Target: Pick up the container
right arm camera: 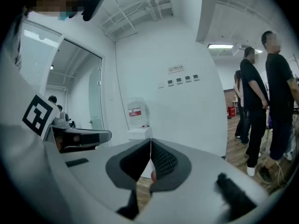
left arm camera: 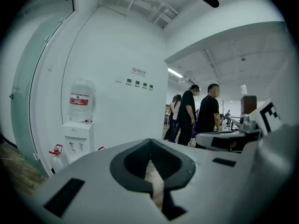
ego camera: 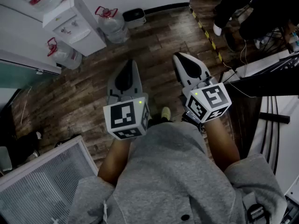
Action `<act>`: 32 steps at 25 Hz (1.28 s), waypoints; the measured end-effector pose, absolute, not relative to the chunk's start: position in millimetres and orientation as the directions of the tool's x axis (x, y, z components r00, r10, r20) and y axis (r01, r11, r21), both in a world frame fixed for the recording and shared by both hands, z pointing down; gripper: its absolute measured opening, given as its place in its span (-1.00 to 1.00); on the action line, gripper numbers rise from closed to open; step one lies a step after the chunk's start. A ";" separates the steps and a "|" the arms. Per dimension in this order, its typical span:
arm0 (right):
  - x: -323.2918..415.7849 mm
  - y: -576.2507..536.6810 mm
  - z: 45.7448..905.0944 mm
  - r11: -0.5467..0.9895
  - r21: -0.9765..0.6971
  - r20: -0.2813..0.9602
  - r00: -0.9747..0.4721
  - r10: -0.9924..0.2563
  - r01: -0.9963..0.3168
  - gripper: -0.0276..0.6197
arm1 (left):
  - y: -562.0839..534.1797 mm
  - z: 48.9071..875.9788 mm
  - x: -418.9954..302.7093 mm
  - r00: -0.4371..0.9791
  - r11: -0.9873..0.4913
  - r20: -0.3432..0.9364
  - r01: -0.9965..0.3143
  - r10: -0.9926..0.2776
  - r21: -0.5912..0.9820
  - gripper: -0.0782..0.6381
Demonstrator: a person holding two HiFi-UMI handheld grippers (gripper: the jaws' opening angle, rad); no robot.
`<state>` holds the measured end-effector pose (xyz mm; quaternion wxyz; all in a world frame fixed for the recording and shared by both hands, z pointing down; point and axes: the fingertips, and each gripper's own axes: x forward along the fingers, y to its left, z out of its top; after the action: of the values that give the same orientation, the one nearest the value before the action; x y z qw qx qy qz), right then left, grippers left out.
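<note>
No container that I can single out for the task shows in any view. In the head view I hold both grippers in front of my body above a dark wooden floor [ego camera: 154, 45]. My left gripper [ego camera: 128, 63] points away from me, its jaws together and nothing between them. My right gripper [ego camera: 179, 56] is beside it, also shut and empty. In the left gripper view the left gripper's [left arm camera: 150, 141] dark pads meet at the tip. The right gripper view shows the right gripper's [right arm camera: 150, 142] ribbed pads pressed together the same way.
A white water dispenser [ego camera: 77, 20] stands against the wall ahead to the left, with two water jugs [ego camera: 112, 24] on the floor beside it. People [right arm camera: 261, 101] stand at the right. A desk with cables [ego camera: 275, 69] is at my right, a ribbed white panel [ego camera: 42, 181] at my lower left.
</note>
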<state>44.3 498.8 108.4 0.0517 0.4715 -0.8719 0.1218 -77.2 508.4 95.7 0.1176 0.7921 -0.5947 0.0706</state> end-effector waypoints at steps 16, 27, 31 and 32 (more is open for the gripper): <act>28.7 502.9 103.1 0.529 -0.229 0.176 -0.569 -0.803 -0.817 -0.84 | 513.7 87.5 -105.1 0.227 -0.221 0.239 -0.974 -0.944 0.054 -0.74; 9.2 502.7 102.6 0.520 -0.232 0.185 -0.562 -0.806 -0.822 -0.84 | 513.1 84.1 -128.1 0.237 -0.227 0.226 -0.971 -0.945 0.069 -0.74; -4.3 503.9 102.7 0.519 -0.232 0.181 -0.561 -0.808 -0.823 -0.84 | 514.6 83.6 -141.7 0.241 -0.230 0.220 -0.970 -0.945 0.076 -0.74; -7.8 504.1 103.0 0.521 -0.232 0.179 -0.562 -0.807 -0.822 -0.84 | 514.9 84.1 -145.1 0.240 -0.229 0.219 -0.971 -0.946 0.073 -0.74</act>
<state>-7.8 504.1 103.0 0.0245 0.4672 -0.8717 0.1461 -145.1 514.9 84.1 0.0970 0.7813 -0.6132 0.0637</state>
